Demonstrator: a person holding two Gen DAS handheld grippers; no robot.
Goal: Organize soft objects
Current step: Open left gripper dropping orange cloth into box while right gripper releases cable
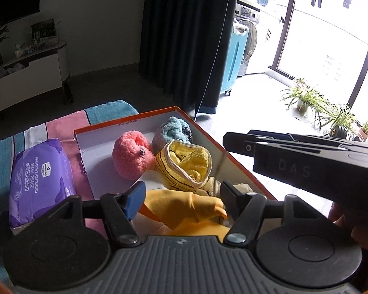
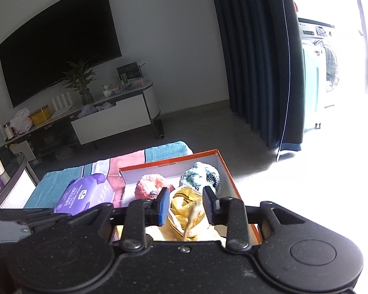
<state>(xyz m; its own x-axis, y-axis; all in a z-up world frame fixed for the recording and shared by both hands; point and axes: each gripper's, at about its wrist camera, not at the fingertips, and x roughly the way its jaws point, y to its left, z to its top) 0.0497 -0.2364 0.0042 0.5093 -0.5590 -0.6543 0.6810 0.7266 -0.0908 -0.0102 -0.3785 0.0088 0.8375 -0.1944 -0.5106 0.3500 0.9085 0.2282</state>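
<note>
Both tongs hover over the orange-rimmed box [image 1: 235,161] at frame centre. The left tongs [image 1: 182,199] gape wide above a yellow glove [image 1: 184,204], gripping nothing. The right tongs [image 2: 186,204] stand parted around the striped yellow cloth [image 2: 184,203], perhaps touching. The pink plush [image 1: 131,158] sits mid-box, free floor left.

box [image 1: 235,161]: matt cardboard | pink ball [image 1: 132,158]: fuzzy (plush) | tissue pack [image 1: 40,178]: glossy plastic
</note>
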